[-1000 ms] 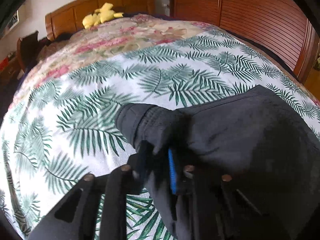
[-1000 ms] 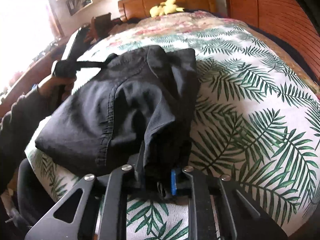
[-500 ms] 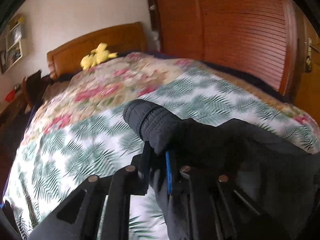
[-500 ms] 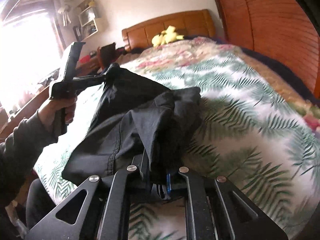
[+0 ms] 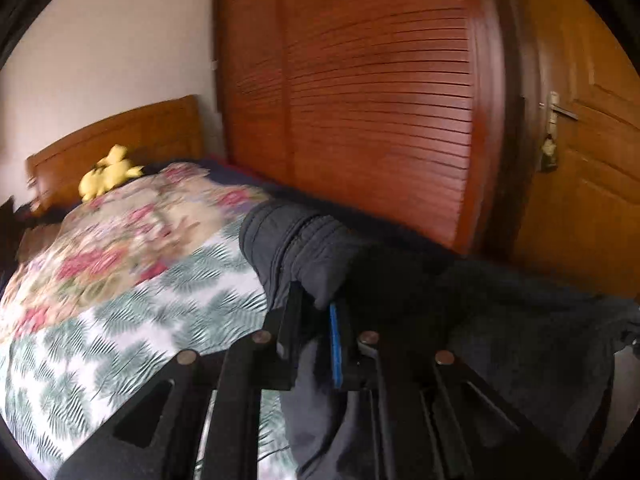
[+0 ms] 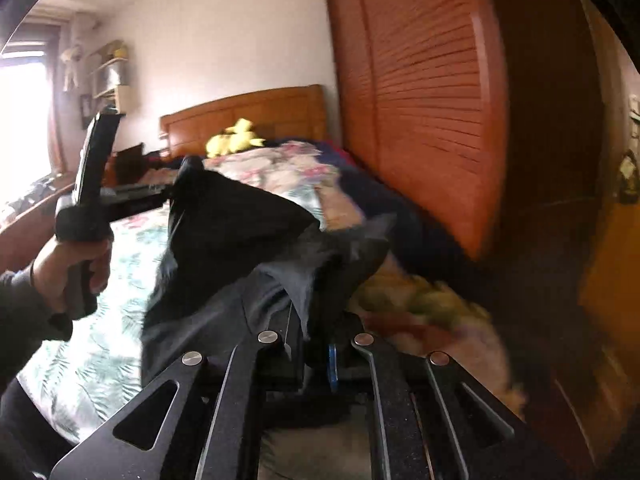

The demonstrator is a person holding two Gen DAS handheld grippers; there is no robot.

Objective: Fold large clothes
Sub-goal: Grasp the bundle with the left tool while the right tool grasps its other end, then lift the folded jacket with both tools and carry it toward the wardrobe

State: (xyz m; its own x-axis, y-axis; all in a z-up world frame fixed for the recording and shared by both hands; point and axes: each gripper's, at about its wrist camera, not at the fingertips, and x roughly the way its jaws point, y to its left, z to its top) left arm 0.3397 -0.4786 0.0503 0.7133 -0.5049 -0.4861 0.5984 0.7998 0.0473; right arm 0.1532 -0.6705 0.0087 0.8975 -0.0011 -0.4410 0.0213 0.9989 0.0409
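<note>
A large black garment [image 5: 500,332] hangs in the air above the bed, stretched between both grippers. My left gripper [image 5: 316,312] is shut on a bunched, ribbed edge of the garment [image 5: 288,240]. My right gripper [image 6: 314,336] is shut on another edge of the garment [image 6: 240,232]. In the right wrist view the left gripper [image 6: 172,194] shows at the left, held by a hand, pinching the garment's far corner. The garment's lower part sags below the grippers and is partly hidden by them.
The bed [image 5: 120,280] carries a palm-leaf sheet and a floral quilt, with a yellow plush toy [image 5: 108,172] by the wooden headboard [image 6: 248,116]. A slatted wooden wardrobe [image 5: 380,100] runs along the right side. A door [image 5: 592,160] stands at far right.
Both grippers have lifted the black garment off the bed into the air. Both views have tilted up, so the wardrobe and wall fill more of the frames.
</note>
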